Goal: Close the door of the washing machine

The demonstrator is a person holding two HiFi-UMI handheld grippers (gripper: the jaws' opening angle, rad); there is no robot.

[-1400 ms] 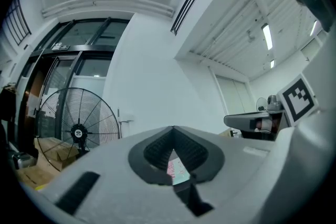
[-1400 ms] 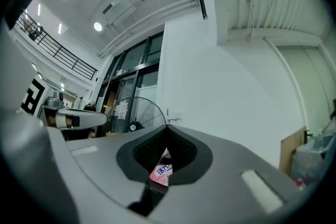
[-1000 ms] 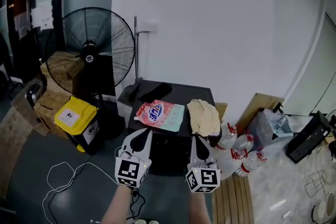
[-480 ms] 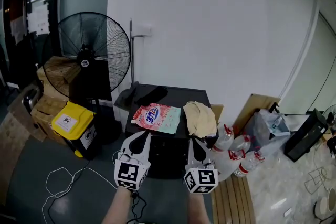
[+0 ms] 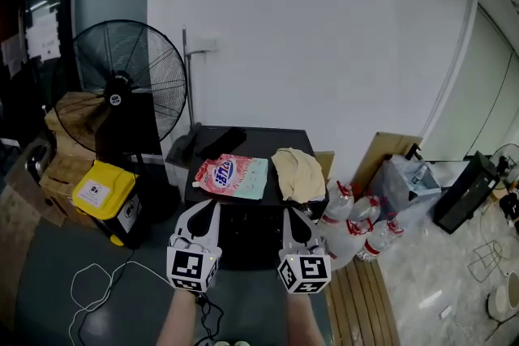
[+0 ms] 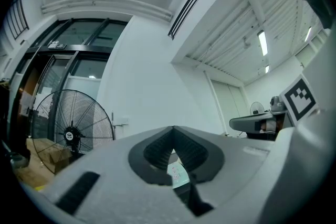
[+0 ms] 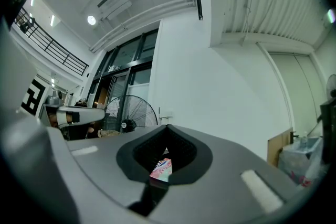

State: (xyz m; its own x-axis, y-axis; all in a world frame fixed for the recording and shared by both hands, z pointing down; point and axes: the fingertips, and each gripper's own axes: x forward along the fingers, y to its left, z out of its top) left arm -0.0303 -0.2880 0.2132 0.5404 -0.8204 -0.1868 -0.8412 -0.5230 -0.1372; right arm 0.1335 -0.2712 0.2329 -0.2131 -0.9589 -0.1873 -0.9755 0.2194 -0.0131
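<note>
Lower centre of the head view: left gripper (image 5: 211,208) clenched, nothing between its jaws; right gripper (image 5: 290,213) just beside it, also clenched and empty; both tips point at the washing machine (image 5: 268,140), a black box in mid frame just beyond them; its front is dark, can't tell how the door stands; on its top, a red detergent pouch (image 5: 230,174) at left and a cream cloth (image 5: 297,173) at right; yellow box (image 5: 100,193) on the floor at left; water bottles (image 5: 357,227) at right; standing fan (image 5: 122,81) upper left; white wall (image 5: 324,36) behind.
</note>
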